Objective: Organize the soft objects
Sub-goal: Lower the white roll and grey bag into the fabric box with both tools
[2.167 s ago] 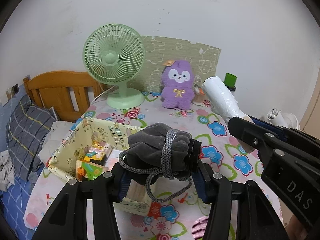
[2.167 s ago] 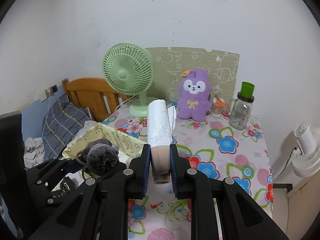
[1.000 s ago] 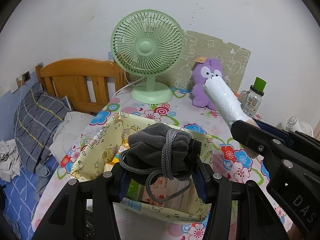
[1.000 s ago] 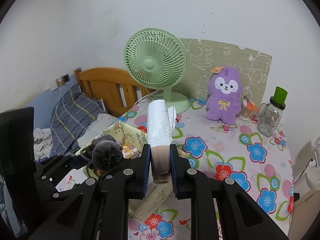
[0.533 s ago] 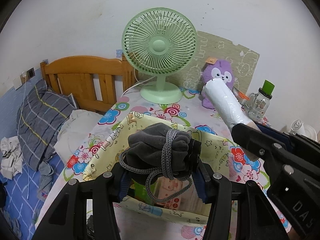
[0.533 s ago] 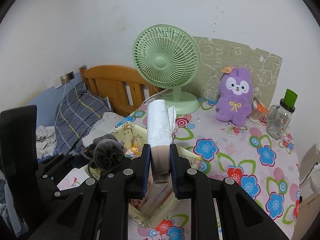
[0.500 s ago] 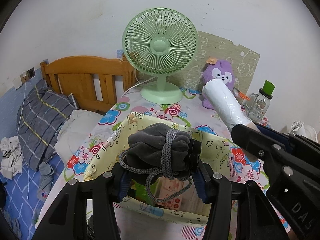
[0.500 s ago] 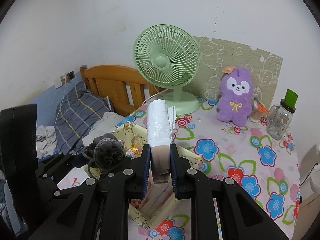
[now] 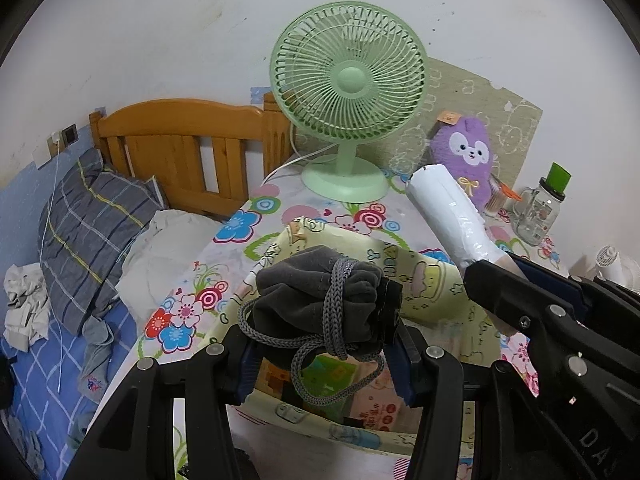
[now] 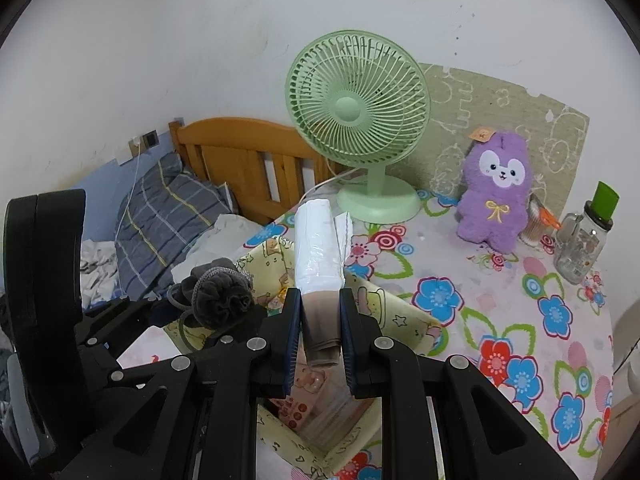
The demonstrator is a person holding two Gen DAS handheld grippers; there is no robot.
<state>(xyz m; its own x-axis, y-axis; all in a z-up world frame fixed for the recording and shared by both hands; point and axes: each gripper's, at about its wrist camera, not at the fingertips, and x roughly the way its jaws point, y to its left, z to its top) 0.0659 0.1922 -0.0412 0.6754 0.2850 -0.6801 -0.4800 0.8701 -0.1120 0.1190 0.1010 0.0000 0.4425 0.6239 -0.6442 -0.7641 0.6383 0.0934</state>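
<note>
My left gripper (image 9: 322, 354) is shut on a dark grey drawstring pouch (image 9: 320, 304) and holds it above the yellow fabric storage box (image 9: 436, 280). The pouch also shows in the right wrist view (image 10: 218, 296). My right gripper (image 10: 320, 336) is shut on a white plastic-wrapped roll (image 10: 319, 248) with a beige end, held above the same box (image 10: 400, 316). The roll shows in the left wrist view (image 9: 448, 212), pointing up and back. A purple plush toy (image 10: 496, 192) sits at the back of the table.
A green desk fan (image 10: 358, 120) stands at the table's back. A glass jar with a green lid (image 10: 584, 240) stands at the right. The box holds colourful packets (image 9: 340, 376). A wooden headboard (image 9: 192, 152) and bed with pillows lie left of the floral tablecloth (image 10: 520, 320).
Both grippers have moved left and forward over the yellow box, still holding the pouch and the roll. The fan and headboard now look closer and more central.
</note>
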